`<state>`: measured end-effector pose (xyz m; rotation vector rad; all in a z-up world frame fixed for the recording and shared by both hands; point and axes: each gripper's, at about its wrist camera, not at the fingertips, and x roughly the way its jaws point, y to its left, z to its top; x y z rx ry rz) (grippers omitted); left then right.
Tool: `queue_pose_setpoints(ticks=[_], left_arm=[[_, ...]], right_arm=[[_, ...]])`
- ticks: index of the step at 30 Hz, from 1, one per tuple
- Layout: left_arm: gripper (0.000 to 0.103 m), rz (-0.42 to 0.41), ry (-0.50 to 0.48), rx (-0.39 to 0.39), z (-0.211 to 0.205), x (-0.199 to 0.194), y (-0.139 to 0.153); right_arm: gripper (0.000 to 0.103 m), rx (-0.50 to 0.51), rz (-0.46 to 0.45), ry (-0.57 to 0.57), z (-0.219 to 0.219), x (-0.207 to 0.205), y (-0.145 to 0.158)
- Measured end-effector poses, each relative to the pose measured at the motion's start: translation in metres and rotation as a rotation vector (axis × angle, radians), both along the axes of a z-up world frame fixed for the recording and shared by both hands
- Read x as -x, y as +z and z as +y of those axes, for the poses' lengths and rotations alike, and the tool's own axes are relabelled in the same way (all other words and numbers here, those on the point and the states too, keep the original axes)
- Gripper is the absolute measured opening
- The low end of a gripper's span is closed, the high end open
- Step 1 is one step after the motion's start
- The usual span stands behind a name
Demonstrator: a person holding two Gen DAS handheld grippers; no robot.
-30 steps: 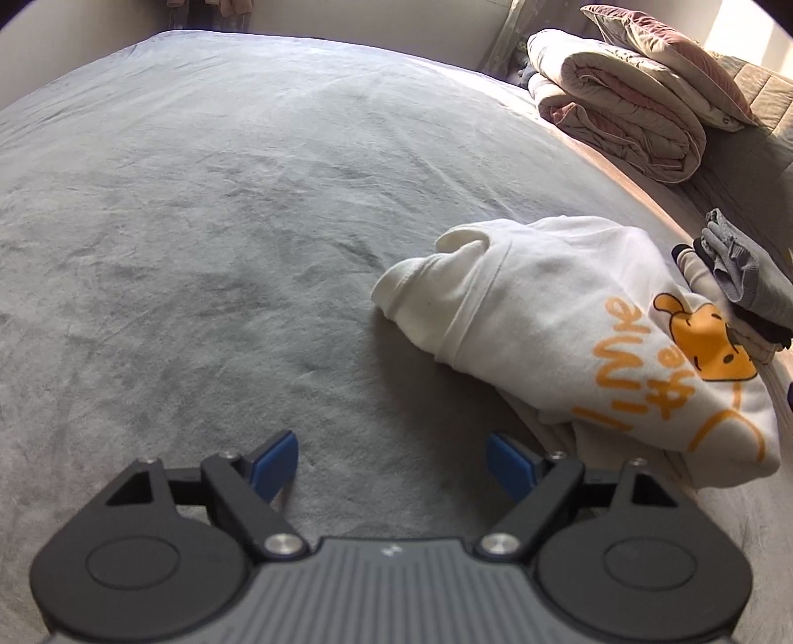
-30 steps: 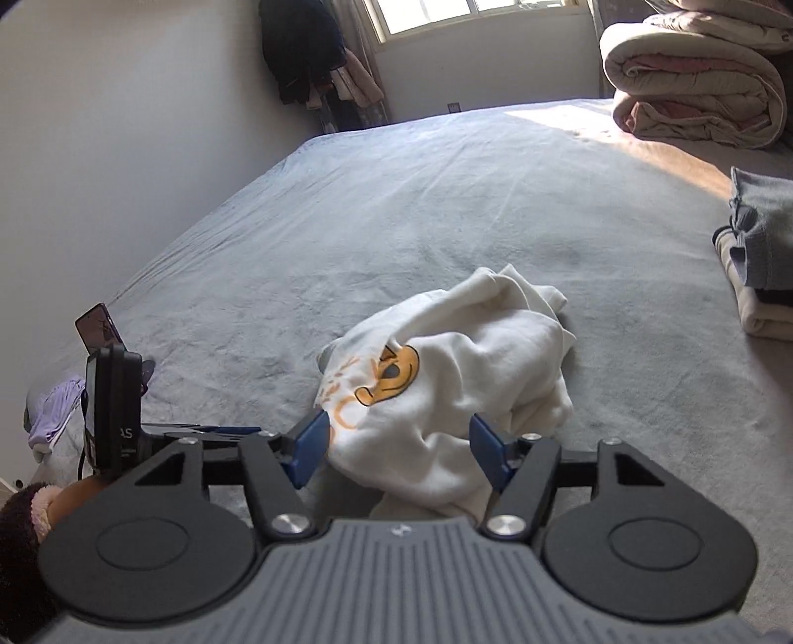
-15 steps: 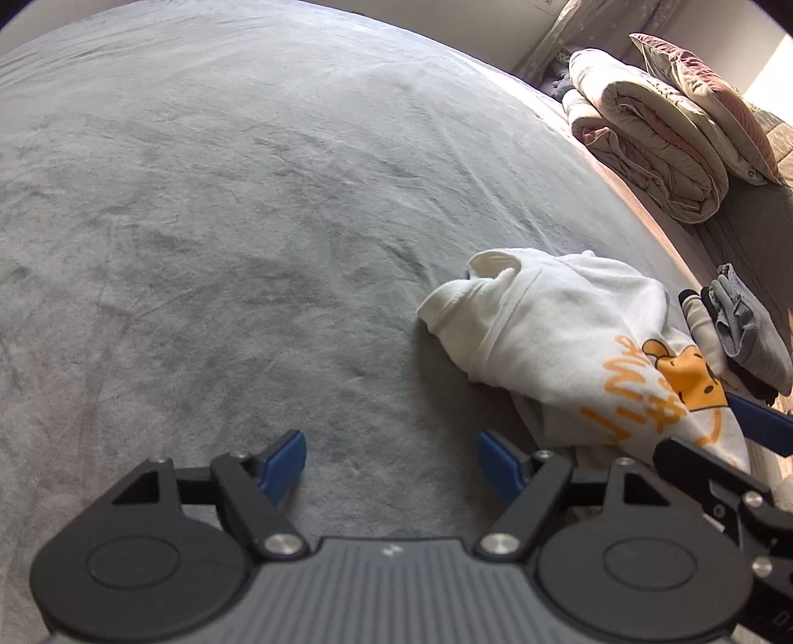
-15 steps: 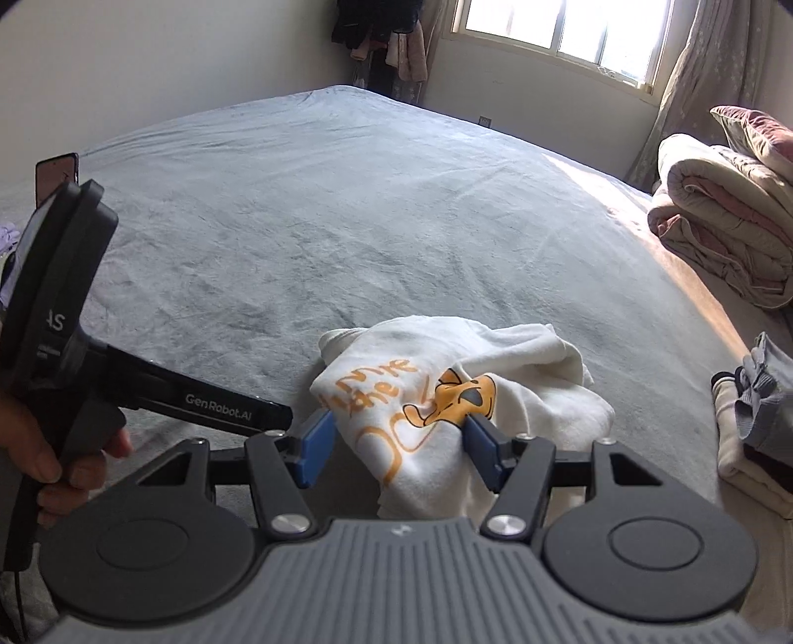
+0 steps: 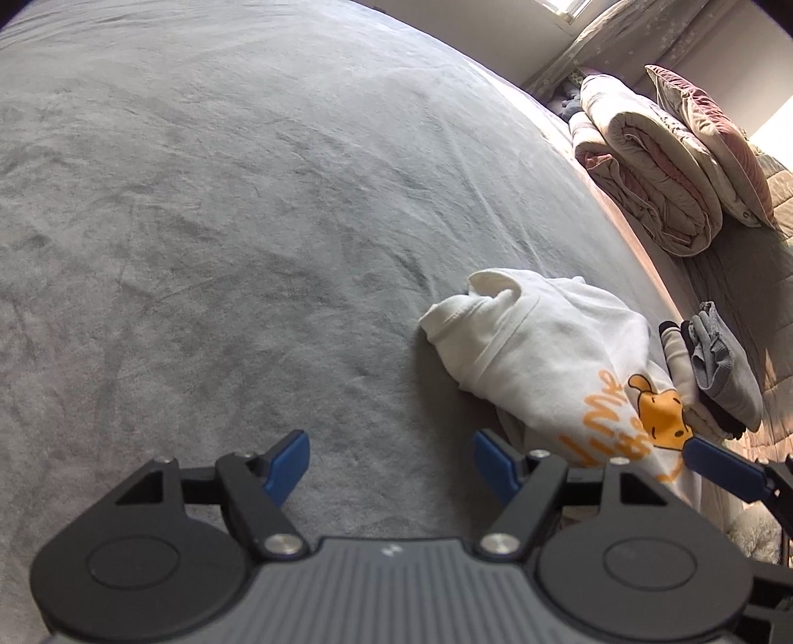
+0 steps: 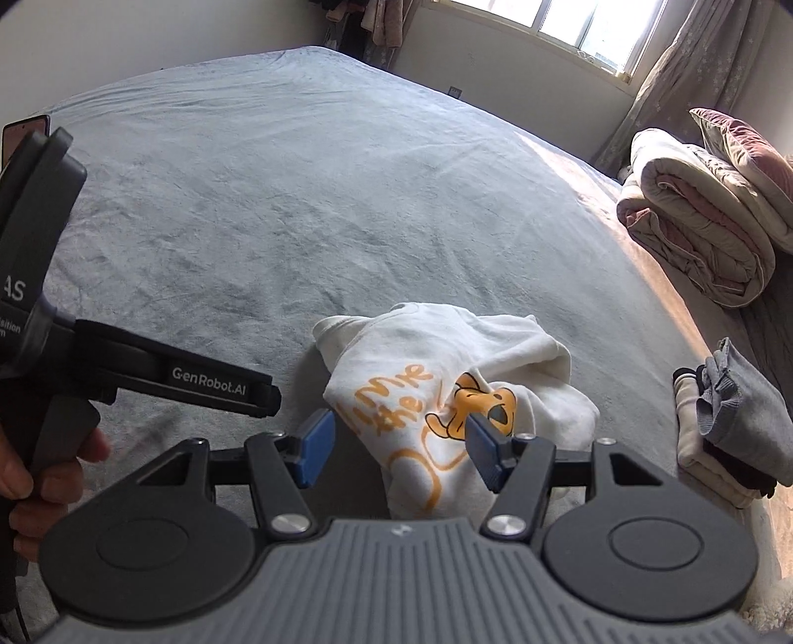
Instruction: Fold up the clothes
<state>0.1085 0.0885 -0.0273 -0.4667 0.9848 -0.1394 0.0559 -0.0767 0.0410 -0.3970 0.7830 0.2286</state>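
A crumpled white sweatshirt (image 5: 550, 361) with orange lettering and a yellow cartoon bear lies on the grey bed. My left gripper (image 5: 389, 463) is open over bare bedding, just left of the garment's near edge. In the right wrist view the same sweatshirt (image 6: 446, 391) sits straight ahead, and my right gripper (image 6: 396, 441) is open with the printed front between its blue fingers, not clamped. The left gripper's black body (image 6: 148, 376) juts in from the left, held by a hand (image 6: 34, 475). A blue fingertip (image 5: 721, 468) of the right gripper shows at the left view's right edge.
A small stack of folded clothes (image 6: 728, 426) with a grey piece on top sits right of the sweatshirt. Folded quilts and a pillow (image 6: 704, 218) are piled at the far right. The grey bed cover (image 5: 223, 198) stretches wide to the left and beyond. A window (image 6: 570, 25) is behind.
Both grippers swung toward the sweatshirt; the right one now straddles its printed front. The left gripper slid along the garment's left side and shows in the right view. Both stayed open.
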Motion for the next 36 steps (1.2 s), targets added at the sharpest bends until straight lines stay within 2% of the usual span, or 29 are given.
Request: queue_pose_setpoints(ticks=[3,8,10,12,13,14,17,23,25,28,31,32,34,35,36], left_arm=[[0.069,0.007,-0.013,0.008,0.000,0.000,-0.003],[0.069,0.030,-0.009,0.036,0.003,-0.004,-0.008],[0.069,0.034,-0.018,0.043,0.002,-0.006,-0.009],[0.069,0.039,-0.053,0.063,-0.003,-0.007,-0.012],[0.069,0.040,-0.066,0.069,-0.006,-0.008,-0.012],[0.069,0.033,-0.078,0.071,-0.010,-0.008,-0.013],[0.069,0.007,-0.104,0.075,-0.024,-0.010,-0.015],[0.069,-0.095,-0.133,0.211,-0.048,-0.011,-0.025],[0.069,-0.111,-0.132,0.214,-0.056,-0.013,-0.032],[0.075,-0.154,-0.104,0.231,-0.064,-0.013,-0.041],[0.078,-0.194,-0.090,0.242,-0.068,-0.013,-0.043],[0.077,-0.205,-0.090,0.240,-0.070,-0.014,-0.043],[0.065,-0.228,-0.089,0.236,-0.074,-0.015,-0.044],[0.051,-0.229,-0.090,0.220,-0.076,-0.016,-0.046],[0.028,-0.229,-0.091,0.204,-0.078,-0.017,-0.047]], right_arm=[[0.063,0.023,0.003,-0.008,0.003,-0.004,-0.009],[0.061,-0.043,-0.047,-0.072,-0.015,-0.008,-0.011],[0.053,-0.073,-0.069,-0.099,-0.023,-0.009,-0.011],[0.025,-0.103,-0.091,-0.126,-0.031,-0.011,-0.012],[0.018,-0.118,-0.101,-0.140,-0.035,-0.011,-0.012],[0.015,-0.132,-0.112,-0.154,-0.039,-0.012,-0.012],[0.014,-0.177,-0.144,-0.195,-0.051,-0.014,-0.013],[0.013,-0.349,-0.122,-0.310,-0.097,-0.015,0.001],[0.013,-0.423,-0.108,-0.344,-0.112,-0.016,0.003],[0.013,-0.532,-0.075,-0.392,-0.130,-0.019,0.003],[0.013,-0.598,-0.050,-0.418,-0.143,-0.019,0.000],[0.013,-0.611,-0.042,-0.425,-0.146,-0.018,-0.001],[0.013,-0.640,-0.025,-0.431,-0.150,-0.018,-0.003],[0.013,-0.648,-0.022,-0.431,-0.150,-0.018,-0.003],[0.013,-0.652,-0.022,-0.430,-0.151,-0.017,-0.002]])
